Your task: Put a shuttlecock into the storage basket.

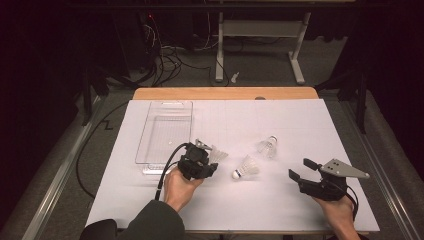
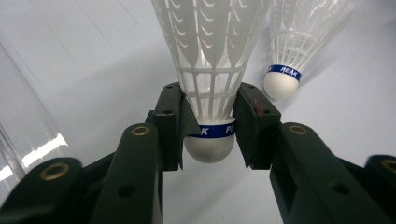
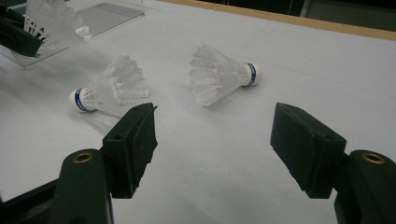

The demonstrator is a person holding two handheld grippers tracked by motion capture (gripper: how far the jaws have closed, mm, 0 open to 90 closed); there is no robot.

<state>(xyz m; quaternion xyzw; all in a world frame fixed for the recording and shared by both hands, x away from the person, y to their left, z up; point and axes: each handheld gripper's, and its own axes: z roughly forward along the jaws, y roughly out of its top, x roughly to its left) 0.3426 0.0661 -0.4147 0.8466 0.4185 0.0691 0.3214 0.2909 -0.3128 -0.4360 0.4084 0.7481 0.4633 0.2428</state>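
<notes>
White table (image 1: 280,200) — clear tray (image 1: 186,107) empty — left claw (image 2: 208,132) grips shuttlecock (image 2: 212,70).

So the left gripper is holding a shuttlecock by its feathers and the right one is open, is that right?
Not quite. The left gripper holds the shuttlecock at the blue band on its base, jaws closed on both sides, as the left gripper view shows. The right gripper is open.

held shuttlecock (image 2: 210,70): white, blue band | two shuttlecocks (image 1: 246,166) (image 1: 268,146): lying on table
</notes>
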